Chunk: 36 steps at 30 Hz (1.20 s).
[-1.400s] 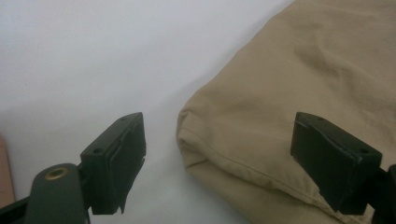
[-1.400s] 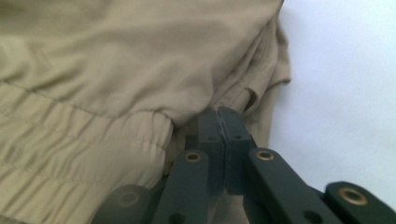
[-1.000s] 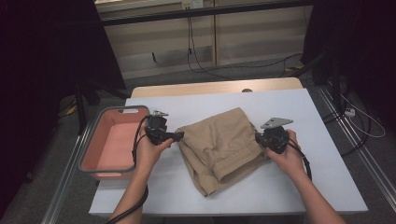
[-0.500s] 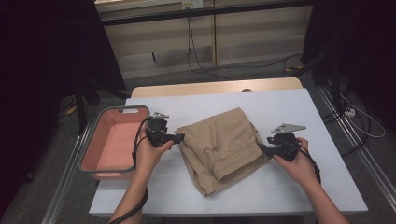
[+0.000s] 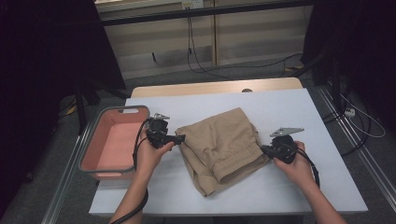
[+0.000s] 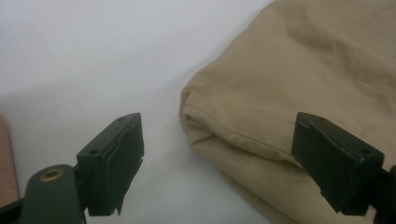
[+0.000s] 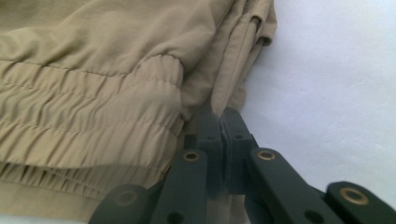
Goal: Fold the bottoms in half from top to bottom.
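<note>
Your right gripper [image 7: 219, 122] pinches edge of tan shorts [image 5: 224, 147]; jaws just closed. Your left gripper [image 6: 217, 163] wide open around opposite corner, not pressing.

You've got a pink basket [image 5: 112, 144] with a grey rim hanging at the white table's [image 5: 280, 107] left edge. A bare wooden strip [image 5: 215, 87] runs along its far edge. Black cables [image 5: 196, 56] trail across the floor beyond.
</note>
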### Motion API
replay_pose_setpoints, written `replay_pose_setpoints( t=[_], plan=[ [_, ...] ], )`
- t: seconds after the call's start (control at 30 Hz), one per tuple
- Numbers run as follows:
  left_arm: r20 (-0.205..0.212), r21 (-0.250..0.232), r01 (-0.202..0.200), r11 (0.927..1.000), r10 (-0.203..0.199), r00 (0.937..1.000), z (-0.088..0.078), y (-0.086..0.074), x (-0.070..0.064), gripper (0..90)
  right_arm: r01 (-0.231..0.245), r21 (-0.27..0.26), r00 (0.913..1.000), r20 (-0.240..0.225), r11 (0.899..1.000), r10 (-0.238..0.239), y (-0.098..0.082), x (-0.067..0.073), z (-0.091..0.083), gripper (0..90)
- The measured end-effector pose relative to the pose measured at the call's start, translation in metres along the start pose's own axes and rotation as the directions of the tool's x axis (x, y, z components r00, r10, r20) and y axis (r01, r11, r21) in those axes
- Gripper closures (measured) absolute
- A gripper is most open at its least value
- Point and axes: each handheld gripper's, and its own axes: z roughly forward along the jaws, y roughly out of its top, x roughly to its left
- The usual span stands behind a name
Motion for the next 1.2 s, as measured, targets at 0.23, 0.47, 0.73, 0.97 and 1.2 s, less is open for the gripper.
replay_pose_setpoints(
  t=[0.23,0.47,0.73,0.97,1.2],
  plan=[
    [0.005,0.0,0.001,1.0,-0.001,1.0,0.002,0.0,-0.001,16.1,0.002,-0.008,0.9999,-0.011,1.0,-0.002,-0.008,0.007,-0.013,89.0],
    [0.013,-0.003,0.004,1.0,-0.004,0.9999,0.002,0.0,-0.006,14.9,0.015,-0.015,0.9992,-0.037,1.0,-0.015,-0.027,0.024,-0.034,88.9],
    [0.021,0.001,-0.007,1.0,0.007,0.9998,0.003,0.001,-0.012,14.3,0.031,-0.021,0.9981,-0.052,0.999,-0.032,-0.043,0.035,-0.048,87.8],
    [0.028,0.006,-0.01,0.9999,0.01,0.9996,0.004,0.001,-0.014,14.3,0.03,-0.047,0.9993,-0.02,0.998,-0.031,-0.038,0.03,-0.052,77.8],
    [0.039,-0.001,-0.015,0.9999,0.015,0.9991,0.002,0.002,-0.017,13.8,0.01,-0.111,0.9995,0.03,0.994,-0.006,-0.027,0.025,-0.063,54.0]
  ],
)
